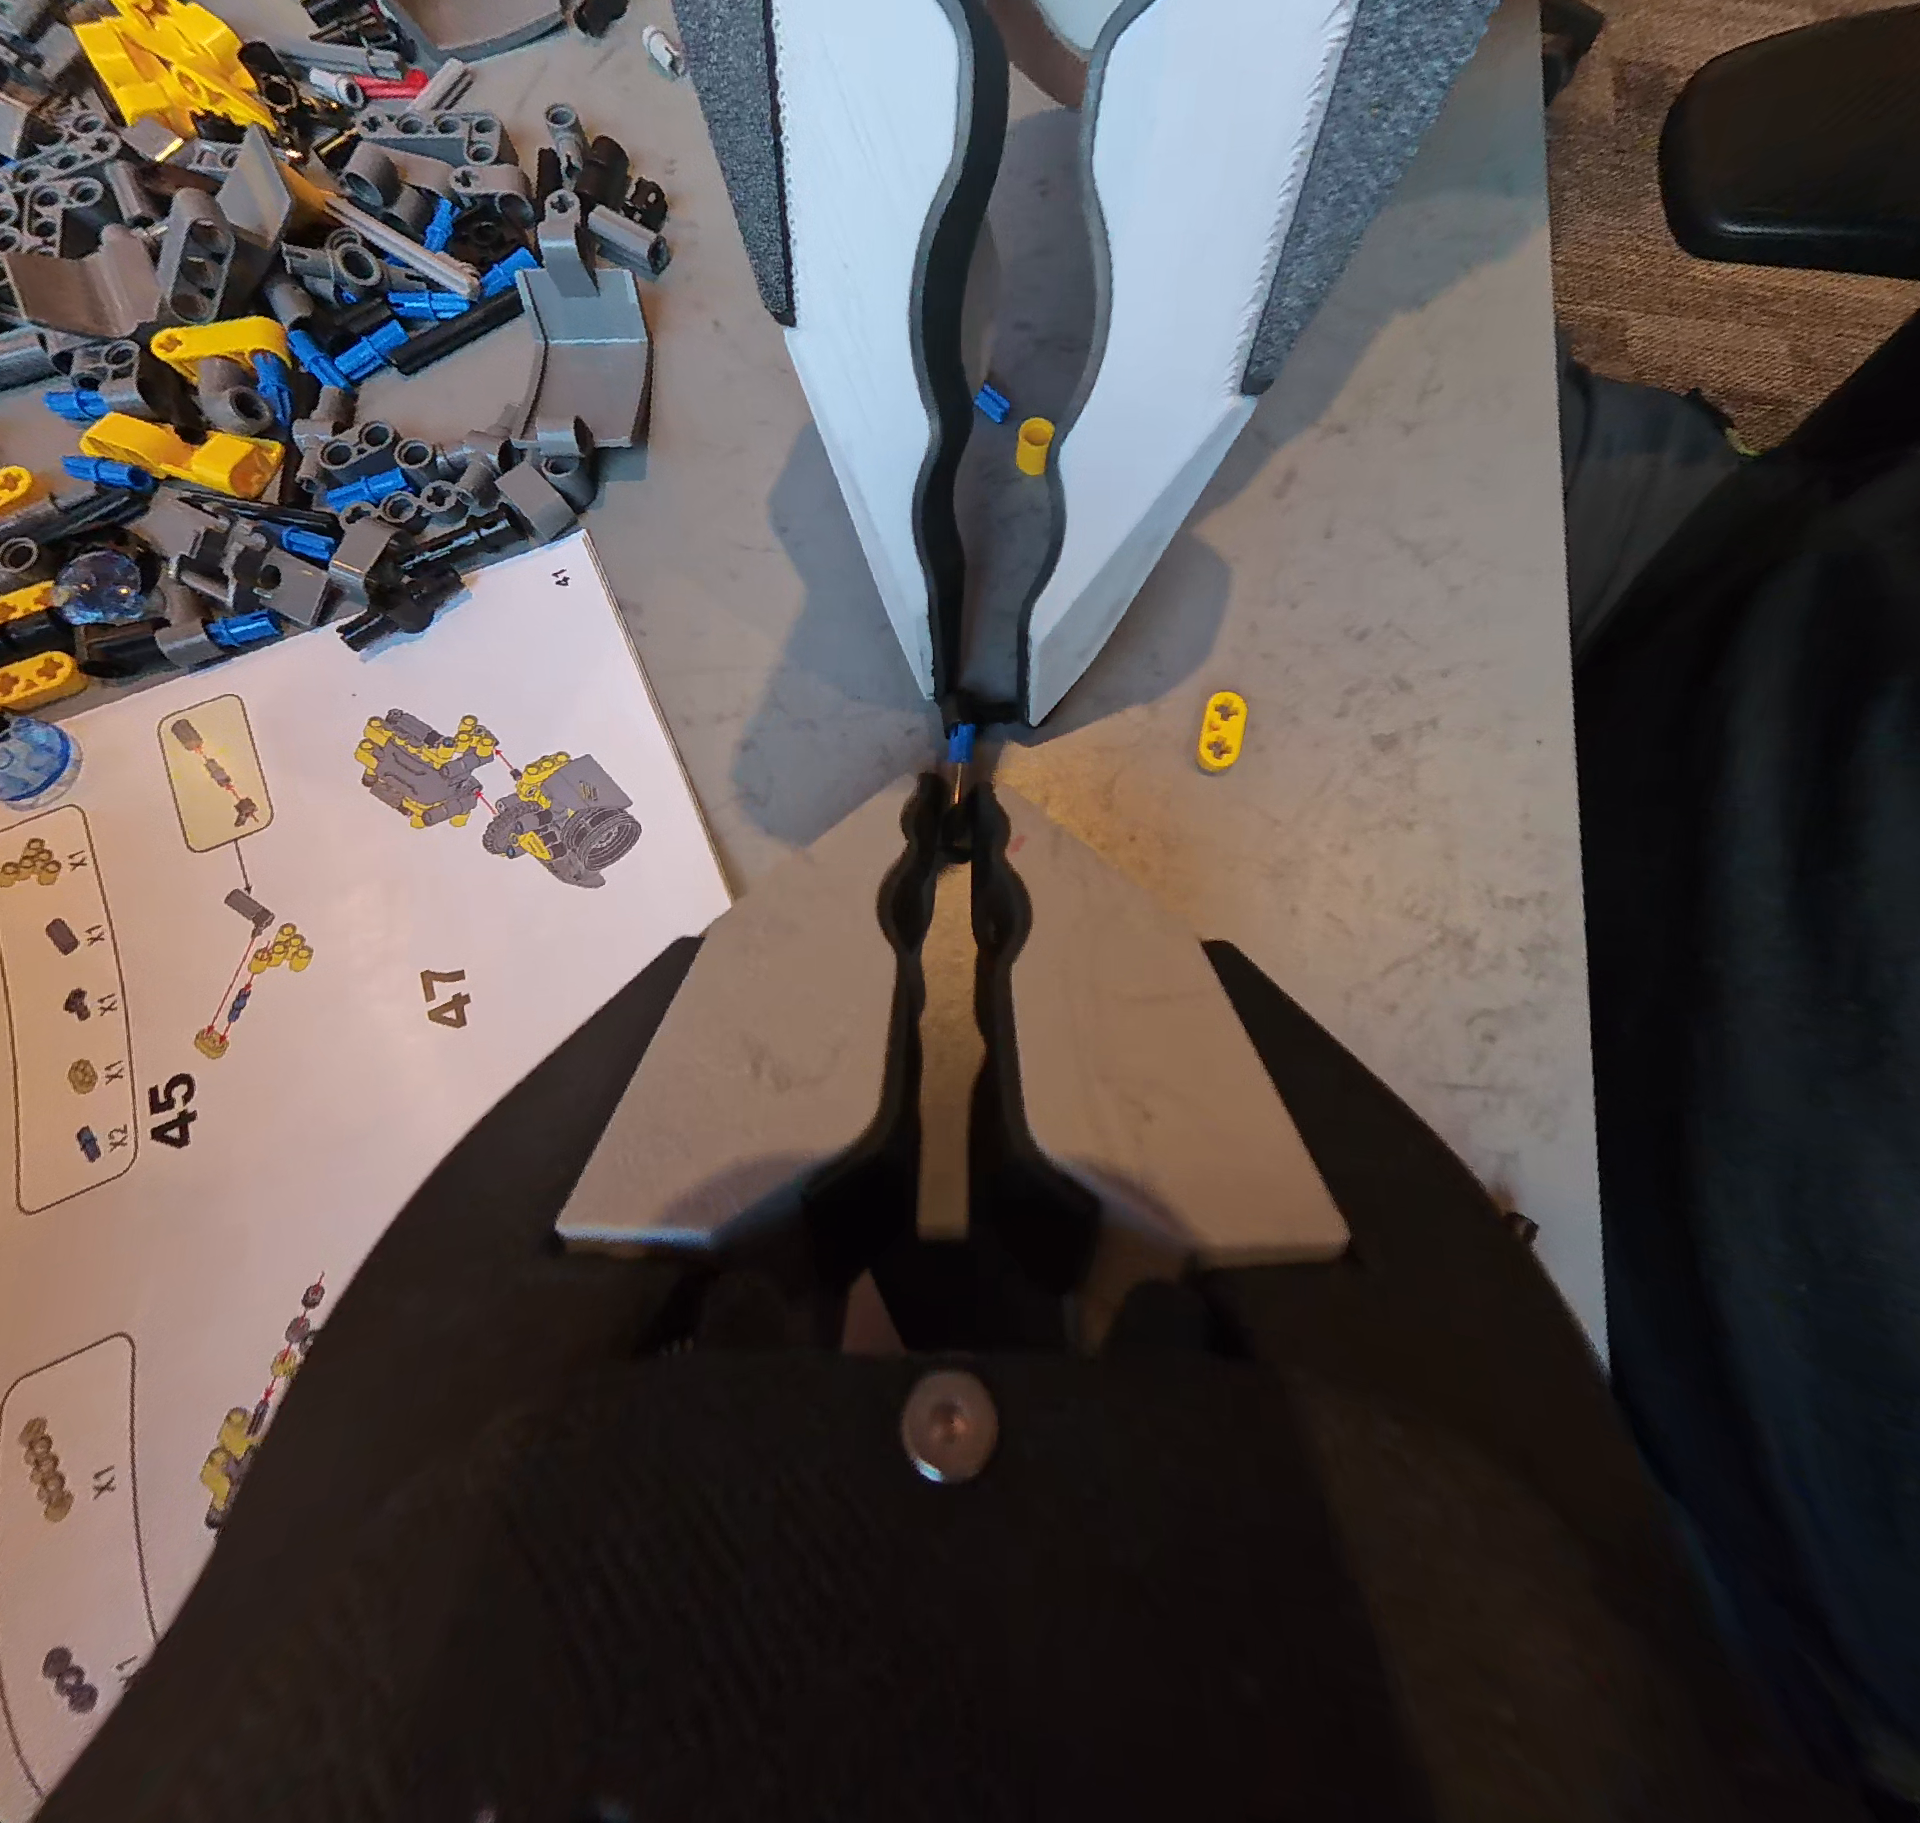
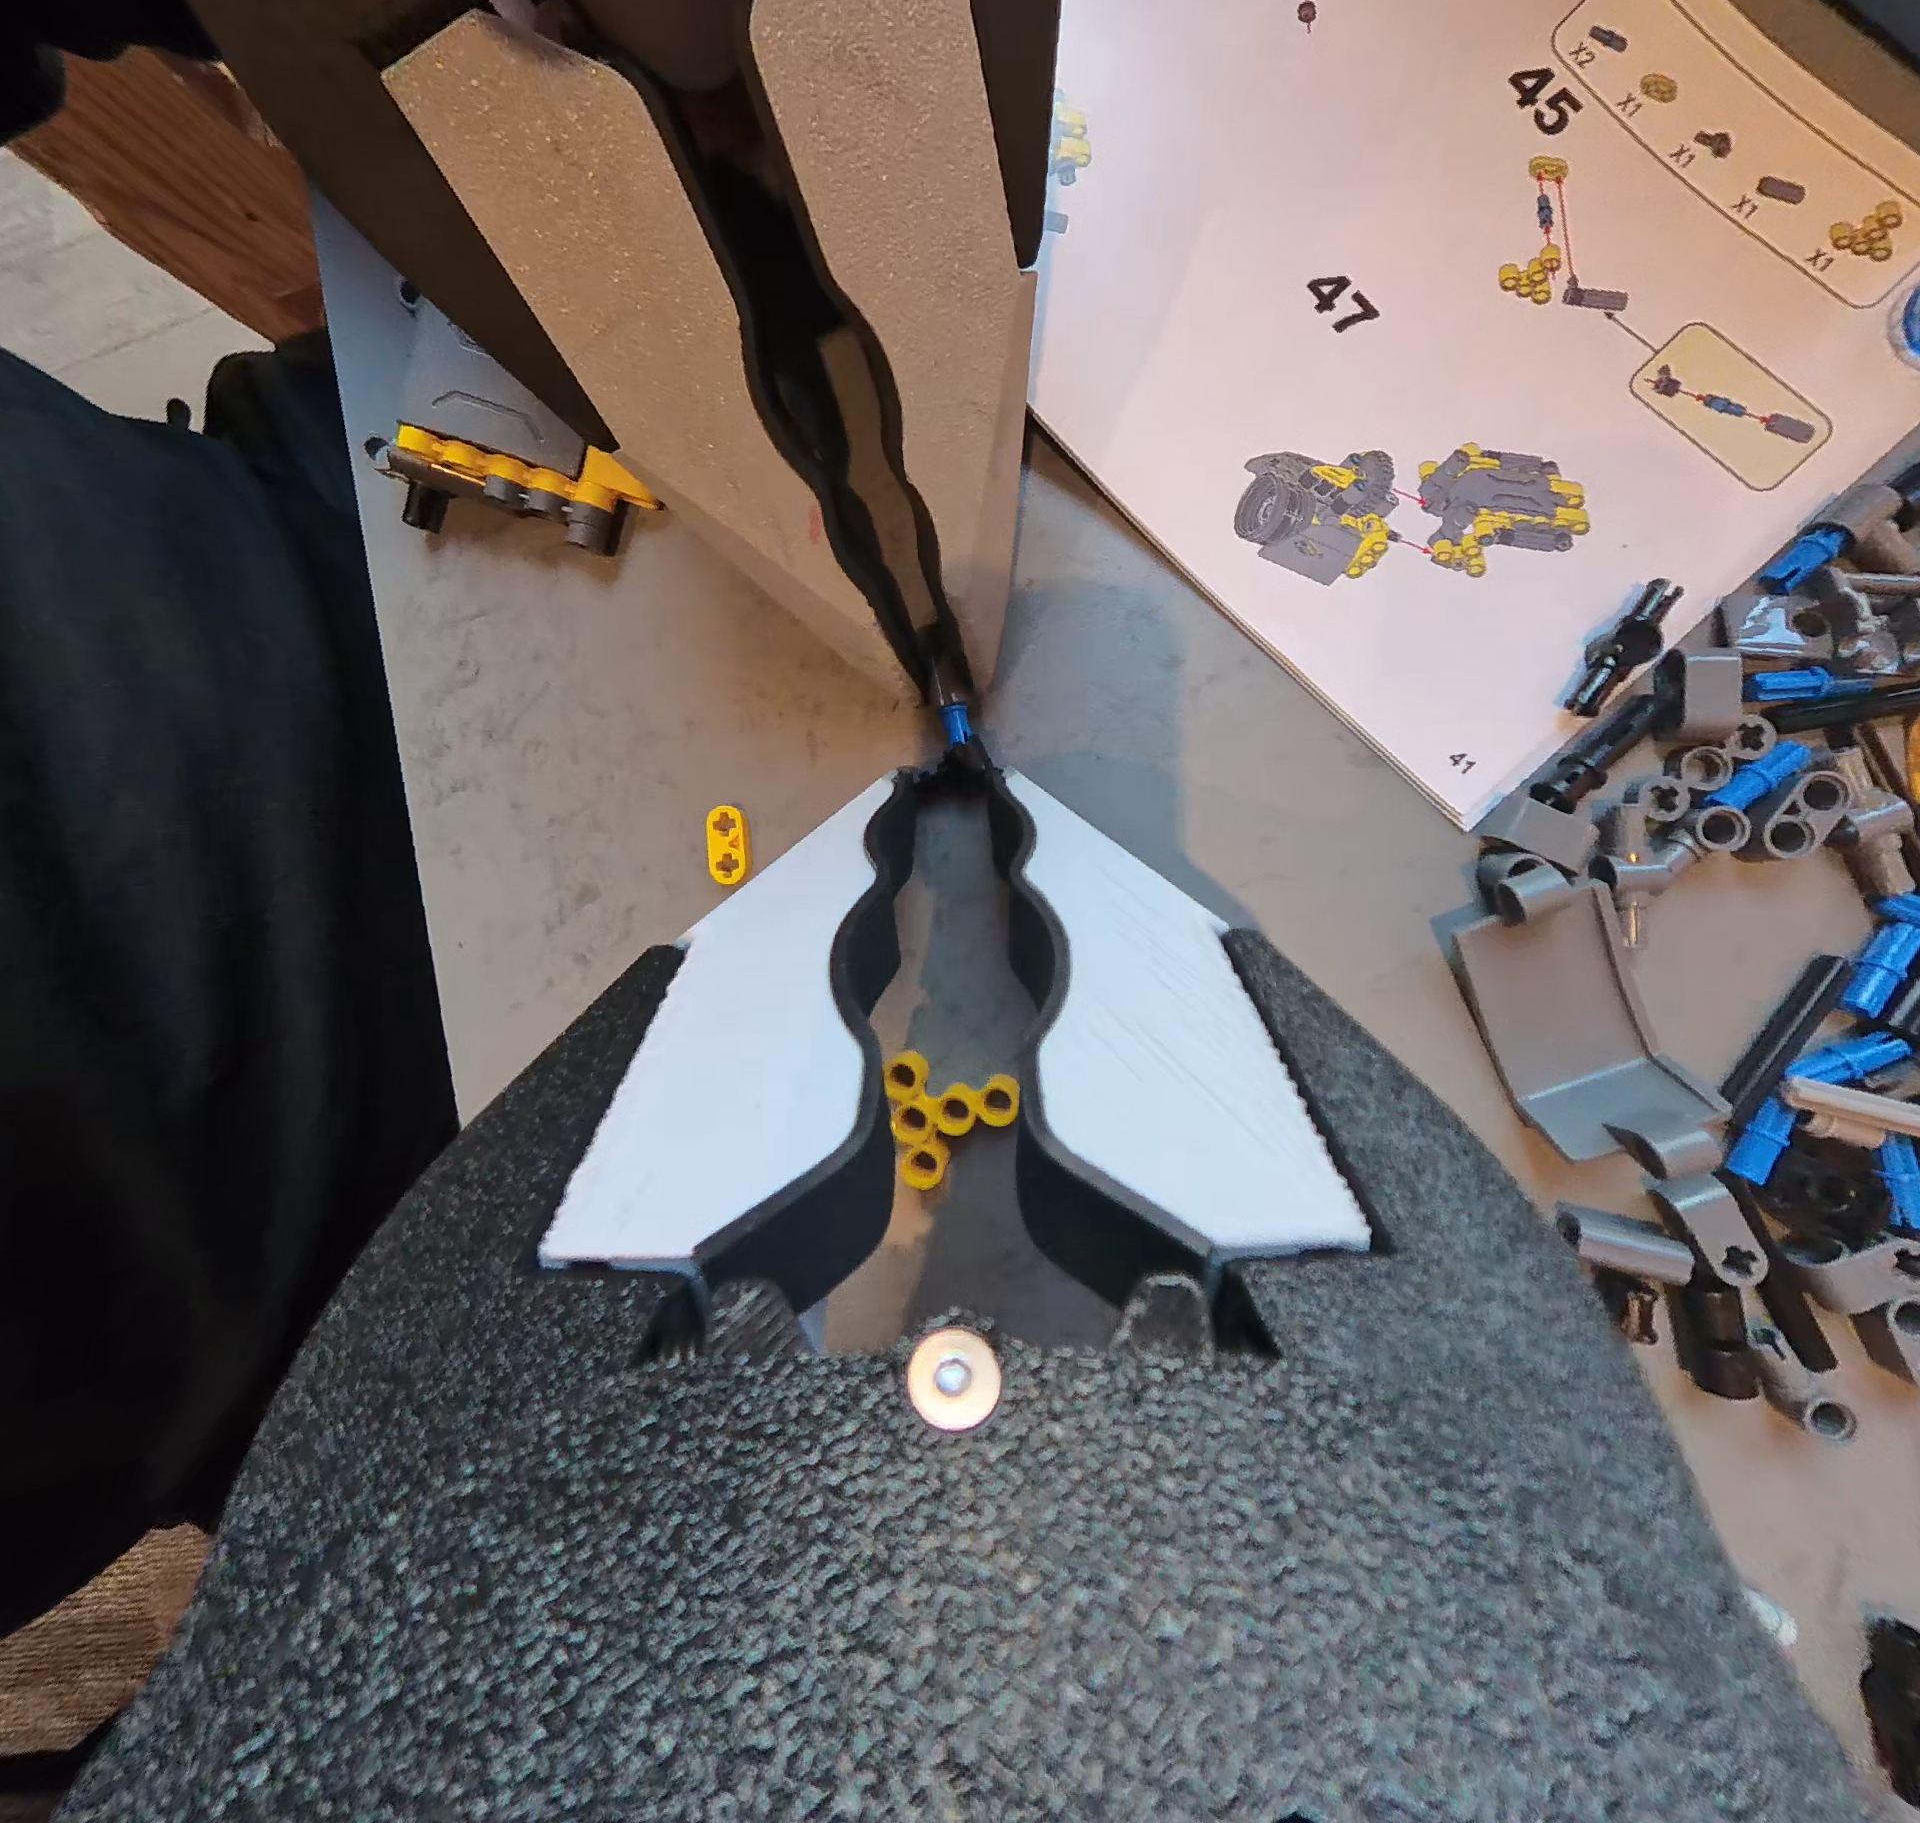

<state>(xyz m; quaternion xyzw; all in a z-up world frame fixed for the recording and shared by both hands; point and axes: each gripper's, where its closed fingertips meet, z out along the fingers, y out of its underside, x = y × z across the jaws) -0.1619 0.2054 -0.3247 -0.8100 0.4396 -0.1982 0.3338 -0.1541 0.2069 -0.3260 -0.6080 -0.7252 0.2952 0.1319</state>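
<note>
- Left claw (image 1: 951,817): grey flat-faced fingers with wavy black inner pads, closed tip-first on a small black piece (image 1: 954,805) whose exact shape cannot be made out.
- Right claw (image 2: 951,771): white ribbed fingers, speckled grey body, wavy black pads, pinched on the far end of a blue pin (image 2: 956,722).
- Blue pin short and cylindrical, long axis running straight between the two claw tips, which meet nose to nose above the counter (image 1: 1382,568).
- Counter matte grey and mottled.
- Small yellow two-hole link (image 2: 727,843) flat on the counter, just beside the tips.
- Yellow cluster of ring-shaped holes (image 2: 940,1119) lying under the right claw, seen between its fingers.
- Open instruction booklet (image 1: 395,890), glossy white pages.
- Loose heap of grey, black, blue and yellow plastic bricks (image 1: 312,319) beside the booklet.
- Yellow-and-grey built subassembly (image 2: 520,485) near the counter edge.
</note>
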